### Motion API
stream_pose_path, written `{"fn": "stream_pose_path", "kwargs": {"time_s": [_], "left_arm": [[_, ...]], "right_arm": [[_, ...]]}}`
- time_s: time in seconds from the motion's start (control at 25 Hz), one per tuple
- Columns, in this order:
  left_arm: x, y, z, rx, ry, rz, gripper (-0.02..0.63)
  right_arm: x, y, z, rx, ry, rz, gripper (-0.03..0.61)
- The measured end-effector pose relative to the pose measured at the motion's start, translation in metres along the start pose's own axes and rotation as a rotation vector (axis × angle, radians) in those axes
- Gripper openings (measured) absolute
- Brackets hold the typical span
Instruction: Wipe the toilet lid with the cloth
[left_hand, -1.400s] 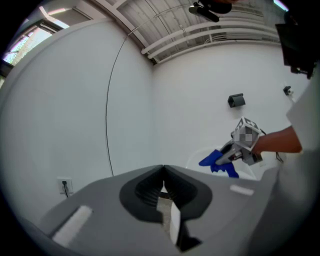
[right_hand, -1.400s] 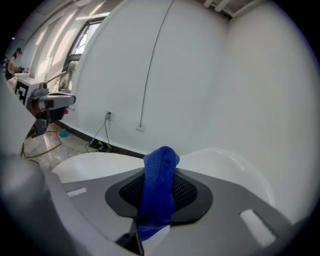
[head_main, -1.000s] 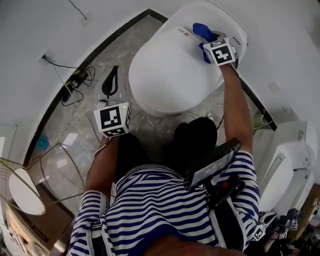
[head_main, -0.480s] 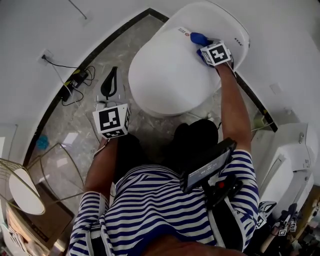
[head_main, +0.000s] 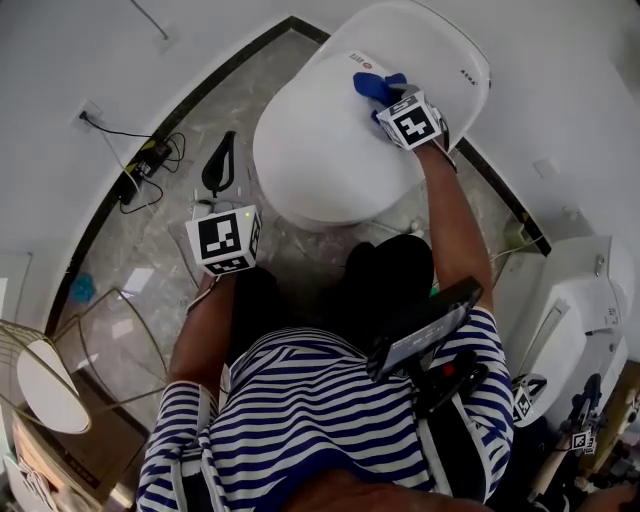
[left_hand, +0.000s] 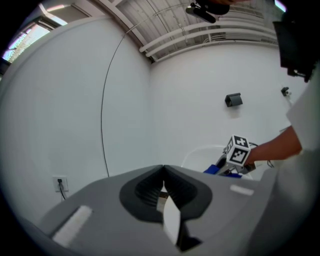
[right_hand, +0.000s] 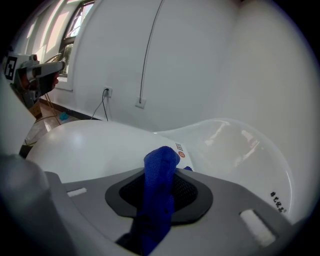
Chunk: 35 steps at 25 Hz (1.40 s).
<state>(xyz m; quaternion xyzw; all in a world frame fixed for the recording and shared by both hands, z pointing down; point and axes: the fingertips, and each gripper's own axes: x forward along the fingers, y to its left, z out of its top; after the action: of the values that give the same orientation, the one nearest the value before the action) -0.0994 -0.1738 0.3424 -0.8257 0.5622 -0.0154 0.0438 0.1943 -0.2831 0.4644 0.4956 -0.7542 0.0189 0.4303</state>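
Blue woven fabric bunched between the jaws of the right gripper, clamped on the cloth at a gathered fold, with a tuft standing up past the tips. Set at the rear part of the white toilet lid, just beside the small printed label. Probably light, limp and easily squashed, so best taken at a thick gathered wad as here, with enough left loose below to lie flat on the surface; apt to slip out if pinched by a thin single layer. Glossy, hard and curved underneath, likely slick, calling for steady downward pressure rather than more grip. Further out, left gripper closed on nothing, held well apart from the toilet above the marbled floor. By count: one cloth, one lid lying closed, two grippers, one wall socket with black cables nearby, and one further white fixture at the far right.
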Motion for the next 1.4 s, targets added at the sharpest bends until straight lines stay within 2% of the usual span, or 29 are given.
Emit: {"fn": "stream_pose_path", "kwargs": {"time_s": [0.52, 0.88, 1.04, 1.4], "left_arm": [[-0.006, -0.003, 0.001, -0.025, -0.013, -0.026, 0.002], [-0.005, -0.002, -0.004, -0.040, -0.009, -0.037, 0.002], [-0.005, 0.000, -0.006, -0.041, -0.006, -0.039, 0.002], [-0.006, -0.001, -0.006, -0.040, -0.008, -0.046, 0.002]], "right_arm": [[-0.050, 0.131, 0.021, -0.100, -0.085, 0.132, 0.112], [-0.077, 0.219, 0.028, -0.249, -0.127, 0.245, 0.112], [-0.084, 0.244, 0.026, -0.292, -0.135, 0.283, 0.112], [-0.094, 0.271, 0.020, -0.335, -0.137, 0.340, 0.112]]}}
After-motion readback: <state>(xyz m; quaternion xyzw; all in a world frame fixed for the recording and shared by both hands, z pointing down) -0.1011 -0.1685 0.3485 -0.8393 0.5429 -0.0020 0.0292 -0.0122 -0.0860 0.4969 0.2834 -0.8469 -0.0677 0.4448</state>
